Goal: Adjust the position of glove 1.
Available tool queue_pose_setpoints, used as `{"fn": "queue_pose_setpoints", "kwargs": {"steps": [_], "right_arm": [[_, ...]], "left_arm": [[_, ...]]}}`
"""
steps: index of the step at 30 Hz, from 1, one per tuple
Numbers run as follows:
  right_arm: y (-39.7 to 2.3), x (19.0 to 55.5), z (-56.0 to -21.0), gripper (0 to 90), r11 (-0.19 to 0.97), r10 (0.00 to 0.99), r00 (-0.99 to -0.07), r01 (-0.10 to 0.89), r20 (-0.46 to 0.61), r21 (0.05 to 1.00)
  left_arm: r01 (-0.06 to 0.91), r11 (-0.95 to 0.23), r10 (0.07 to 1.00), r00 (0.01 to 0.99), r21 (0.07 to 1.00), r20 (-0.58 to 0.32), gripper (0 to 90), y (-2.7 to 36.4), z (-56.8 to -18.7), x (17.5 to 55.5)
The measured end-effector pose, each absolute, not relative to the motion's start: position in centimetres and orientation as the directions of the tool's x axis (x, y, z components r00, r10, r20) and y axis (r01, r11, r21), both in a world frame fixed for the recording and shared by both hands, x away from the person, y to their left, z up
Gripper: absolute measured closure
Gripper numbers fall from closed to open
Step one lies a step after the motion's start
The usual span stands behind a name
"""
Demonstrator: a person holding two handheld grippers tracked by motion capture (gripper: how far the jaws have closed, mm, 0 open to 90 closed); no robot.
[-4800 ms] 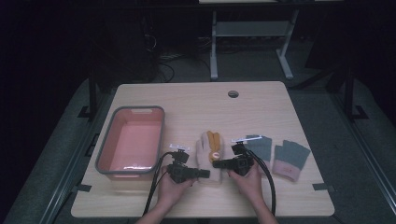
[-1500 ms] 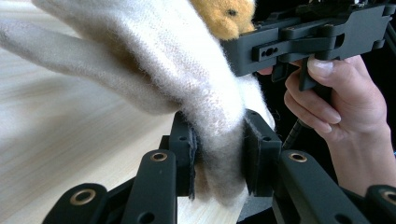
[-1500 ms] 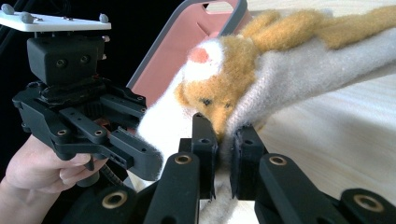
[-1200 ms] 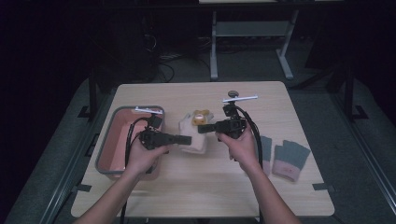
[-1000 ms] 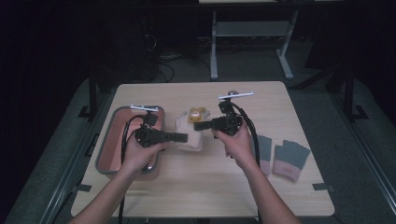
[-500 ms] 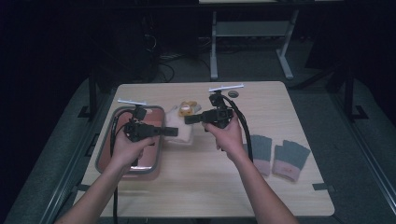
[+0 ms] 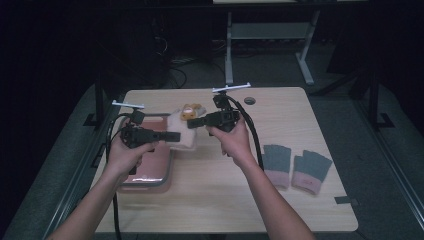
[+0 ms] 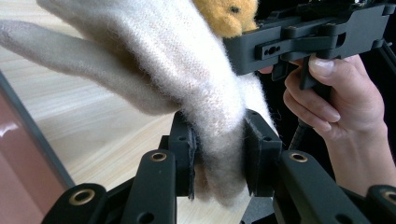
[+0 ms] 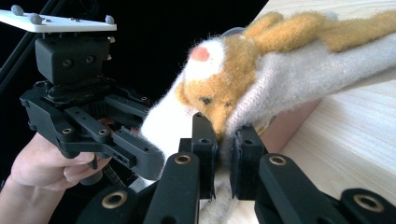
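table (image 7: 300, 195) | grey gloves (image 7: 296, 165) right | pink tray (image 7: 152, 170) left

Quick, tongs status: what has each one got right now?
Left tongs: closed on the cream glove.
Right tongs: closed on the same cream glove, by its orange animal face.

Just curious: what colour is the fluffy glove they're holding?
Cream, with an orange animal face; the glove shows best in the right gripper view.
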State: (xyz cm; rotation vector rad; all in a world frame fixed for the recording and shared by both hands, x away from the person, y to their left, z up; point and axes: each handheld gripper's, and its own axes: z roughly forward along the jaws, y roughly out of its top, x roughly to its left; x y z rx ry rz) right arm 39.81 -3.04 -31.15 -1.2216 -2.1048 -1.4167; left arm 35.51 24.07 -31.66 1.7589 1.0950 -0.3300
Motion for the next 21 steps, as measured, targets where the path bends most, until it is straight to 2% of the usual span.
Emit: {"fn": "queue_pose_setpoints", "kwargs": {"steps": [21], "right_arm": [[0.9, 40.4, -30.1, 82.2, 0.175, 0.443, -0.605, 0.782, 0.662, 0.598]], "left_arm": [[0.791, -0.060, 0.549, 0.536, 0.609, -0.642, 68.4, 28.0, -30.7, 35.0]]}}
